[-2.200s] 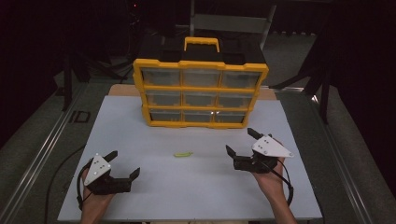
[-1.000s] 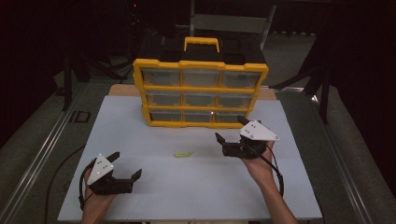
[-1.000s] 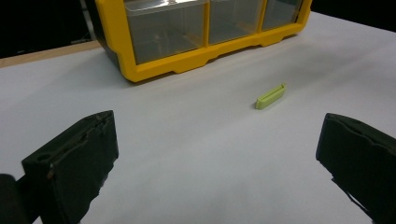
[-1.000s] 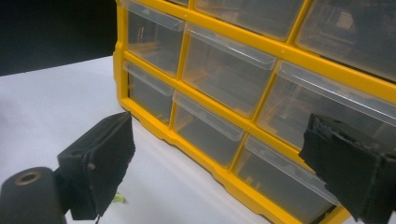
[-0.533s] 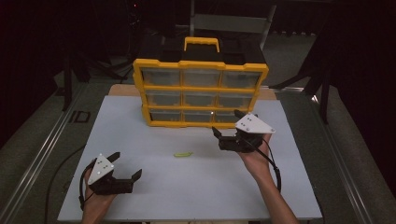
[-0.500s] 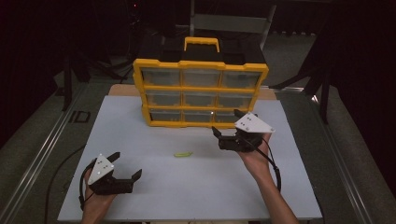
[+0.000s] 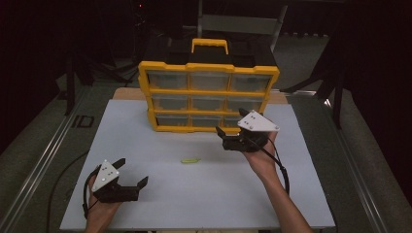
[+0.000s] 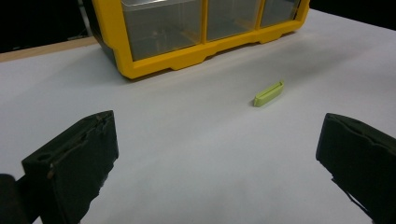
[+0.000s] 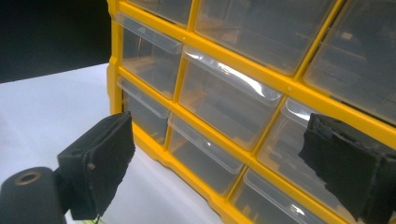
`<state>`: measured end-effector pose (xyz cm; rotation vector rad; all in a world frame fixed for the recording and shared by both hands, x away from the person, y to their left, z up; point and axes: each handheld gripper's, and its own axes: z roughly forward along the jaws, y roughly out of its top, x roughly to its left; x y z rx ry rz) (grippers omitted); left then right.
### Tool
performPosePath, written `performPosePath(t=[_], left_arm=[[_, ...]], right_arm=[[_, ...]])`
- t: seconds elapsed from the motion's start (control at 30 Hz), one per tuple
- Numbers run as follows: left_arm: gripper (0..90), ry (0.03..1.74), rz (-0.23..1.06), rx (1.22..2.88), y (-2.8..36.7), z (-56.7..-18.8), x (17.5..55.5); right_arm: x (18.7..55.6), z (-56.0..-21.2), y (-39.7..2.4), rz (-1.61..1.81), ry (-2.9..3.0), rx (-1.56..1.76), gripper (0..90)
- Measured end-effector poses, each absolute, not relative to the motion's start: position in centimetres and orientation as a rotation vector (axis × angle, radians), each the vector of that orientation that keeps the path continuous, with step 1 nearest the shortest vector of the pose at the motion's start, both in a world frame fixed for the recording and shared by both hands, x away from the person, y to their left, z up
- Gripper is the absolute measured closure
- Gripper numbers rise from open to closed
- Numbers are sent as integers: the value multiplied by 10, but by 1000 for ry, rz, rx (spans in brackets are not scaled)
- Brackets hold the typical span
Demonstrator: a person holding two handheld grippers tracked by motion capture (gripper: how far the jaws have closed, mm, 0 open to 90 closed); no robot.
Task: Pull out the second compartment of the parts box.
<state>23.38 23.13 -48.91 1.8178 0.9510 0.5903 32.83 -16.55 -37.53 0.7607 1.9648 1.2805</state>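
— One big mover: the right gripper [image 7: 232, 132] has travelled from the near table up to the yellow drawer cabinet [image 7: 209, 97], jaws spread wide and empty, close by its bottom-right drawers.

— So a drawer comes first?

— Likely (my guess). Its own view shows clear drawer fronts [image 9: 219, 105] up close.

— And the left gripper [image 7: 130, 174]?

— Unmoved at the near edge, jaws wide, holding nothing. Its view shows the small green piece [image 8: 269, 93] lying mid-table, well apart from both.
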Motion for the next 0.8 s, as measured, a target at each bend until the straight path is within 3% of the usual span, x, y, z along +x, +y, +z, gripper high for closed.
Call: performPosePath(t=[0.8], left_arm=[[1,951,581,1831,229,-490,234]], right_arm=[[349,-366,-147,1280,1967,723,90]])
